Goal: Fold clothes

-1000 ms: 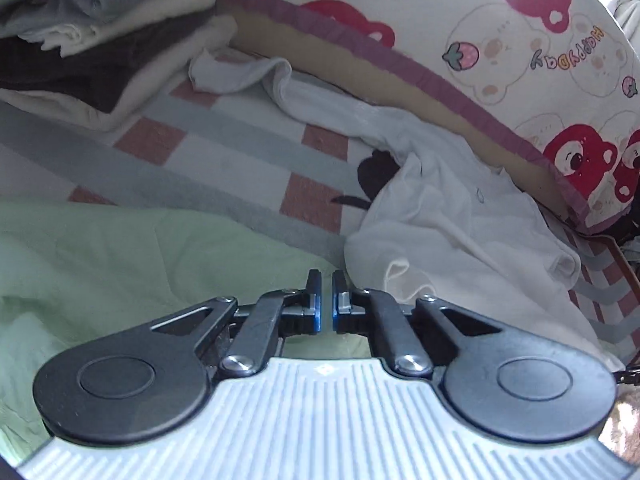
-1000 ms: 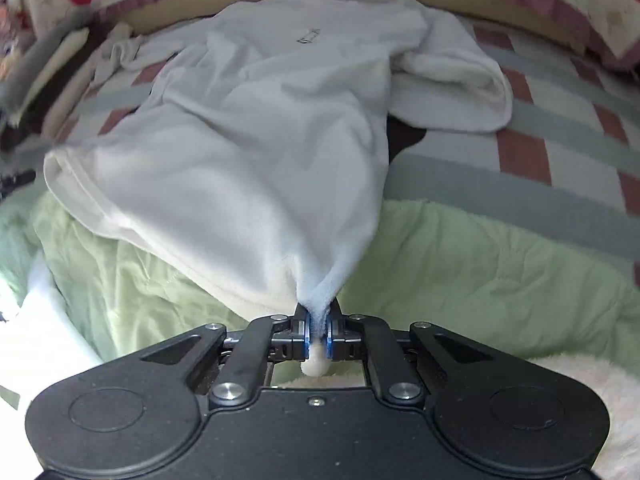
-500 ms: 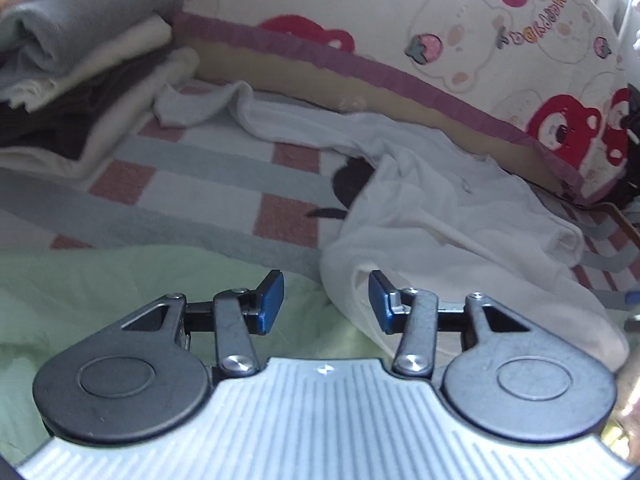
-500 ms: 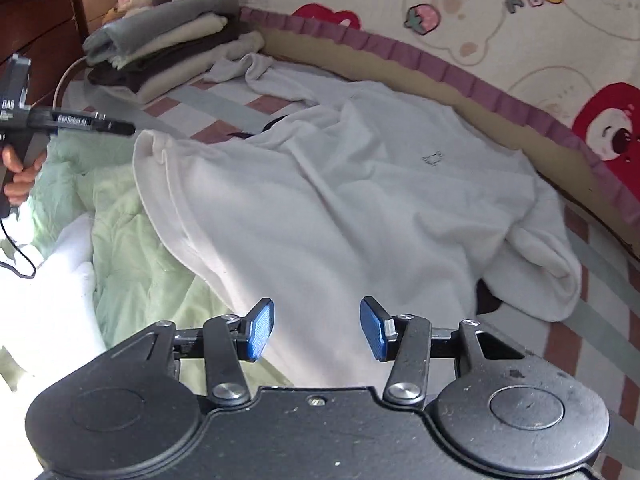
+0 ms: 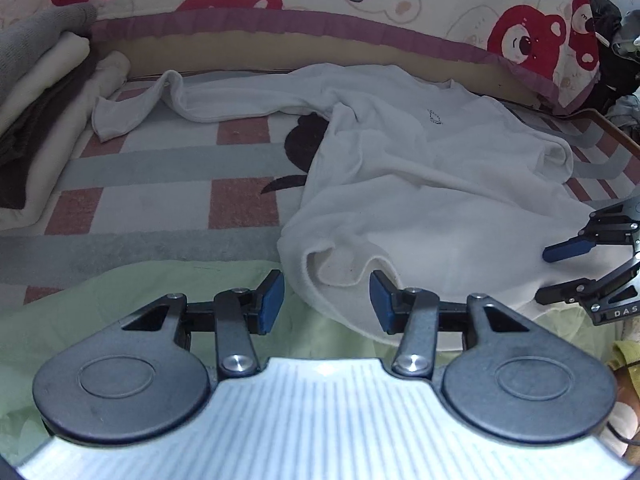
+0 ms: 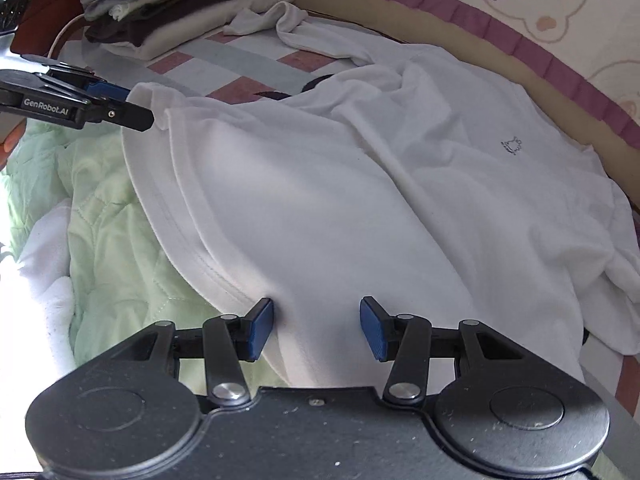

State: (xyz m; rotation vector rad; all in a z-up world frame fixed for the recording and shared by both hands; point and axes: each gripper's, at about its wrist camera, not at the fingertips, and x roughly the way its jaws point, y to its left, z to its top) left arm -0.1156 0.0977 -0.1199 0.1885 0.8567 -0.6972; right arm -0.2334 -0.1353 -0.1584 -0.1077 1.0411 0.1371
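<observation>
**Soft white top lies spread; both grippers free over its hem**

I see the white long-sleeved top [image 6: 360, 184] lying spread on the checked bed cover [image 5: 168, 200], its body running up toward the bear-print headboard cushion [image 5: 400, 8] and its hem end draped over the pale green quilt [image 6: 120, 248] nearest me. One sleeve [image 5: 168, 100] trails away toward the stack of folded clothes [image 6: 172, 4]; the other side is bunched into a lump at the far right edge of the body.

My left gripper [image 5: 326, 300] has just been opening and now stands apart, with the curled corner of the hem between its blue pads but not pinched. My right gripper [image 6: 316, 328] has also just been opening; its jaws stand wide, the fabric lying under and between them without being clamped. So neither holds anything.

I judge the fabric light, limp and slightly fleecy. It will sag and crease wherever it is unsupported, and it drags rather than slides on the quilt. The stitched hem band [image 6: 192, 248] looks like the firmest place to pinch, one gripper at each corner. For the sleeves, I would take the cuff or the shoulder seam, since a pinch in mid-panel only gathers loose cloth.
</observation>
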